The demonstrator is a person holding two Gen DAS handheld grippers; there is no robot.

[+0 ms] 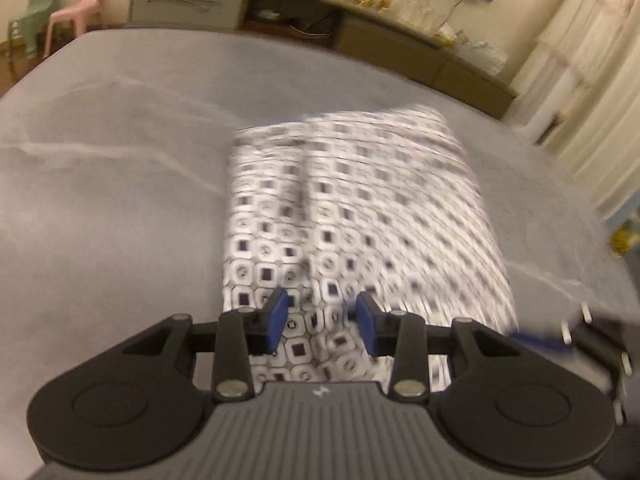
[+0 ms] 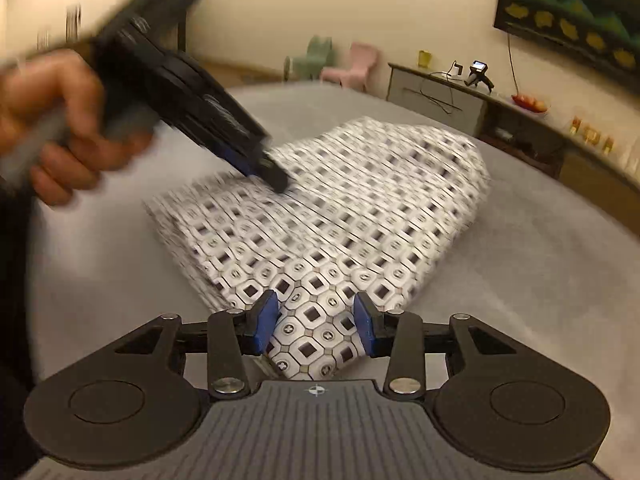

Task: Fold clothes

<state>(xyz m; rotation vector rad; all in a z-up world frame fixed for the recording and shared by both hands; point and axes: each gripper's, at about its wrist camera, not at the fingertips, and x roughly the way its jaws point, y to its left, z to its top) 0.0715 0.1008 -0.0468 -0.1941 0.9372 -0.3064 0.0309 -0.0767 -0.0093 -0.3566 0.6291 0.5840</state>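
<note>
**Patterned garment mostly folded on the bed**

The grey bed [image 1: 120, 184] filled the room's middle, a long sideboard [image 1: 188, 4] against the far wall. The garment [image 2: 340, 208], white with dark squares, lay on the bed as a compact, layered bundle, one seam running lengthwise.

Left gripper [image 1: 322, 326]: fingers spread, nothing between them, poised low over the near edge of the cloth. From the other side it was blurred, tip close to the cloth's upper layer; contact uncertain.

Right gripper [image 2: 315, 326]: fingers likewise spread, flanking the near corner, not pinching it.

Judgement: a late fold, between grasps. The next move likely calls for both grippers to close on near corners and carry them across evenly, keeping layers aligned.
</note>
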